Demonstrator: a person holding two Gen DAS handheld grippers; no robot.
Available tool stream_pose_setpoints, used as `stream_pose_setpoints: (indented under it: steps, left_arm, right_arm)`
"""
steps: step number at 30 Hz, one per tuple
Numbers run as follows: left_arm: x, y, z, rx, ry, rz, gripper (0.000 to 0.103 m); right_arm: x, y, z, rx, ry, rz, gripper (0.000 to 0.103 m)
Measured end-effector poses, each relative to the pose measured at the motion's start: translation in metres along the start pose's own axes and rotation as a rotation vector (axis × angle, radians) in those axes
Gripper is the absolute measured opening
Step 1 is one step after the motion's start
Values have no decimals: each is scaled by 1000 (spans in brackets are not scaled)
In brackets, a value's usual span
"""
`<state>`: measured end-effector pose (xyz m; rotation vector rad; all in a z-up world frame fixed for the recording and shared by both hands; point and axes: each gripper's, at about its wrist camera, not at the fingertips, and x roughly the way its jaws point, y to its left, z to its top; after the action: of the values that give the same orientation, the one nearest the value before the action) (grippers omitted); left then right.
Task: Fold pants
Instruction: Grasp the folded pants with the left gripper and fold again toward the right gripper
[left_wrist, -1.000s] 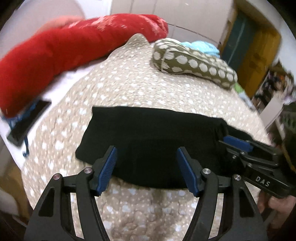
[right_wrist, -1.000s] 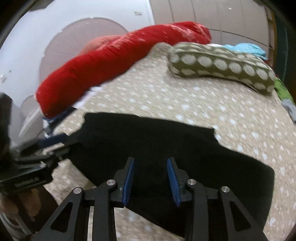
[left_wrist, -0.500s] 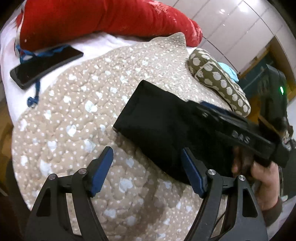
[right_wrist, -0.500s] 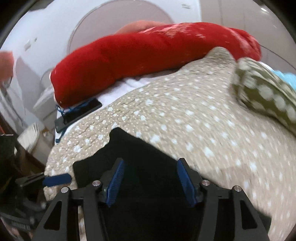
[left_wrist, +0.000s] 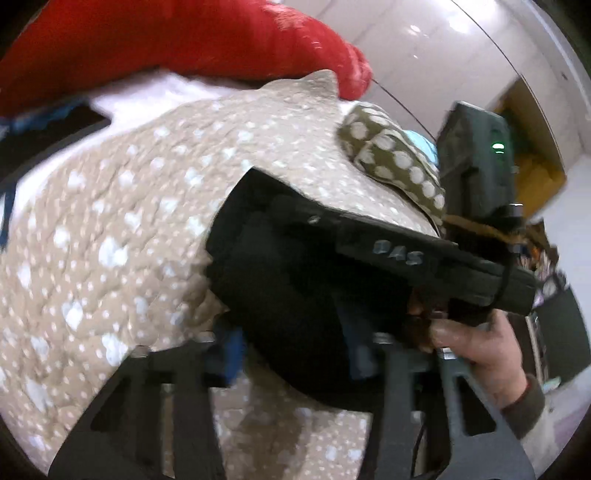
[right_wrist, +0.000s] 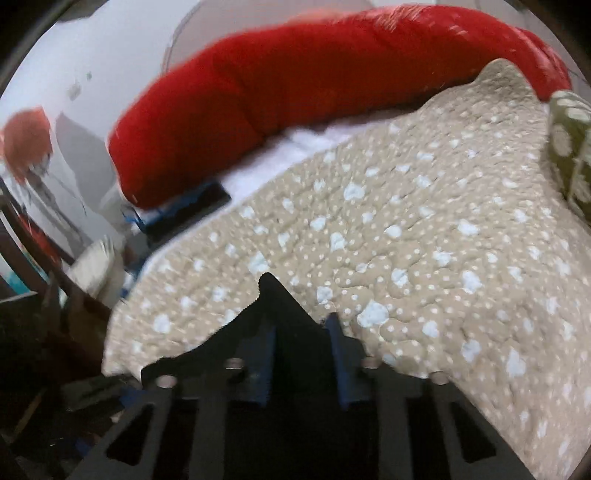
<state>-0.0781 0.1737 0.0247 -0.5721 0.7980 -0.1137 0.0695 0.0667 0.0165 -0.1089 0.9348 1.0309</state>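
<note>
The black pants (left_wrist: 280, 280) lie folded in a thick stack on the beige spotted quilt (left_wrist: 122, 229). My left gripper (left_wrist: 291, 354) has its blue fingers (left_wrist: 231, 354) on either side of the stack's near edge, and the cloth fills the gap. The right gripper's body (left_wrist: 406, 251) lies across the top of the pants in the left wrist view, held by a hand (left_wrist: 476, 350). In the right wrist view my right gripper (right_wrist: 301, 350) has its fingers close together around a raised corner of the black pants (right_wrist: 275, 299).
A red bolster (right_wrist: 314, 85) lies along the far side of the bed. An olive spotted pillow (left_wrist: 391, 162) sits at the back right. A dark phone (right_wrist: 192, 206) with a blue strap lies on the white sheet at the left. Room clutter stands past the bed edge.
Both grippers have moved in on the pants. The right jaws have narrowed onto a corner of the cloth. The left fingers now straddle the stack's near edge.
</note>
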Motion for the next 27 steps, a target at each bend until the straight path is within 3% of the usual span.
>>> stream_pose_setpoints:
  steps: [2,5,9,11,14,18,20,22,24,26,27]
  left_arm:
    - [-15,-21,4,71,-48,-44,27]
    - [-41,-62,4,189,-113,-134,27]
    - [-50,-129,-13,373,-109,-244,27]
    - [-36,-157,-29,434,-62,-287,27]
    - [-4,-192,-59,511,51,-343,27]
    - [41,-223,-99,616,202,-347,27]
    - [45,-228,-105,635,290,-363,27]
    - [30,-229,-102,666,254,-374,29]
    - [14,-223,-92,684,200,-370,44]
    - [-2,-212,-76,666,145,-350,60]
    - [-7,-206,-71,649,121,-343,62]
  right_arm:
    - [-33,0,-1,29,-93,20,16]
    - [-102,-3,-13,74,-264,47,16]
    - [-196,-22,-64,186,-456,8,16]
    - [-218,-31,-89,229,-490,-55,15]
    - [-239,-60,-140,385,-473,-167,15]
    - [-261,-92,-207,624,-500,-345,16]
    - [-273,-96,-228,698,-550,-363,21]
    - [-288,-99,-243,742,-606,-330,48]
    - [-295,-93,-250,744,-653,-271,51]
    - [-291,-85,-242,703,-623,-255,52]
    - [-285,-83,-237,685,-593,-257,54]
